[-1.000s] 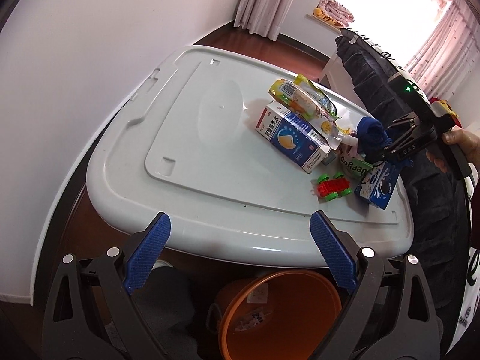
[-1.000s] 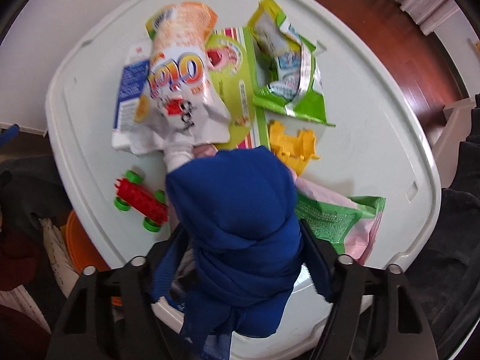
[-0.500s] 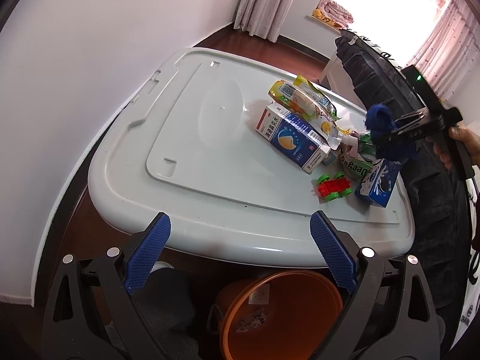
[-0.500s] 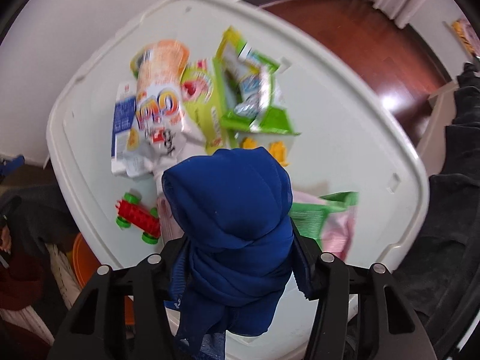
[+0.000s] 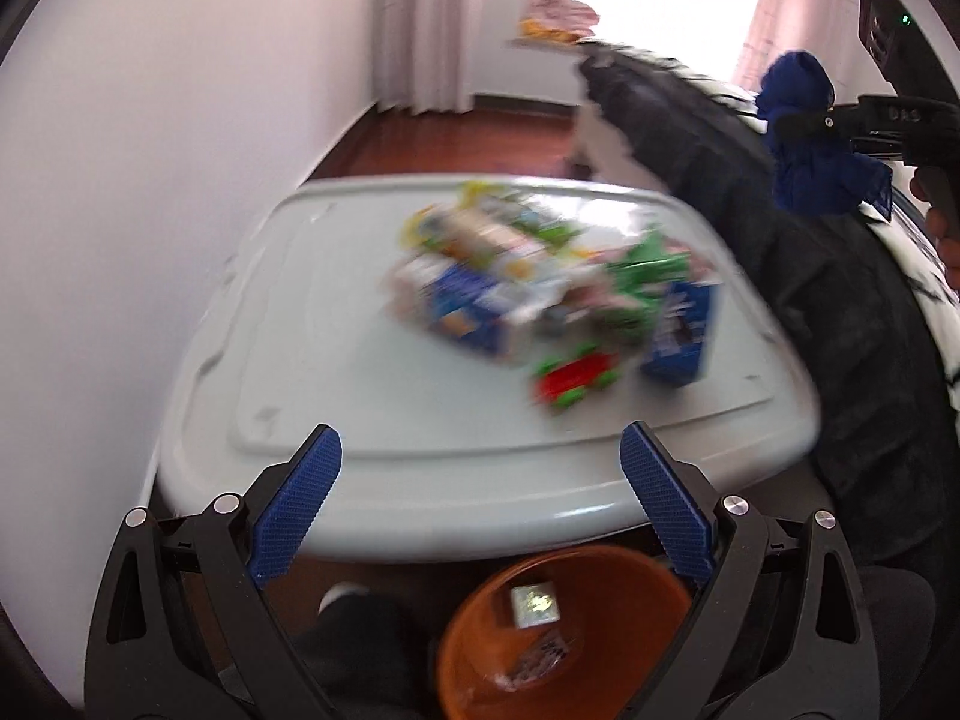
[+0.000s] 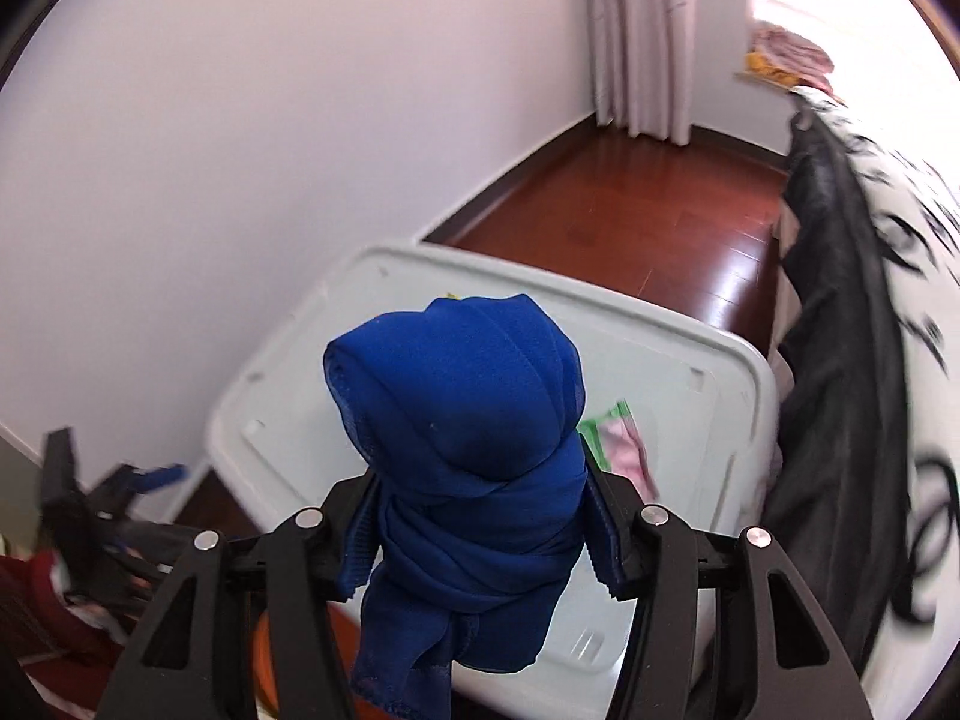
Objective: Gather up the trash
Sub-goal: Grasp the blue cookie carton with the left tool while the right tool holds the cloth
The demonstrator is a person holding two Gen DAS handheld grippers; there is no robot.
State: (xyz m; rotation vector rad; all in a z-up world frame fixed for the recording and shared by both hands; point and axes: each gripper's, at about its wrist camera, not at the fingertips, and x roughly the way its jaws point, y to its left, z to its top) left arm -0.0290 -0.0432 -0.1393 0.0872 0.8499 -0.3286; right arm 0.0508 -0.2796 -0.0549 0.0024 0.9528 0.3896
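Observation:
My right gripper [image 6: 474, 516] is shut on a bundled blue cloth [image 6: 456, 420] and holds it high above the white bin lid [image 6: 678, 360]. In the left wrist view the cloth [image 5: 804, 138] and right gripper [image 5: 834, 126] hang at the upper right, over the dark bedding. My left gripper [image 5: 480, 504] is open and empty at the lid's near edge [image 5: 420, 516]. A blurred pile of wrappers and cartons [image 5: 528, 288], a blue box [image 5: 684, 330] and a red-green toy car [image 5: 576, 378] lie on the lid. An orange bucket [image 5: 480, 660] stands below with scraps inside.
A white wall [image 5: 150, 180] runs along the left. Dark bedding [image 5: 840, 312] drapes at the right of the lid. Red wood floor [image 6: 630, 210] and curtains [image 6: 642, 30] lie beyond. A green-pink wrapper [image 6: 618, 444] shows beside the cloth.
My right gripper has lifted the blue cloth up and away from the pile, toward the bed. My left gripper's view has swung, now blurred; it stays open.

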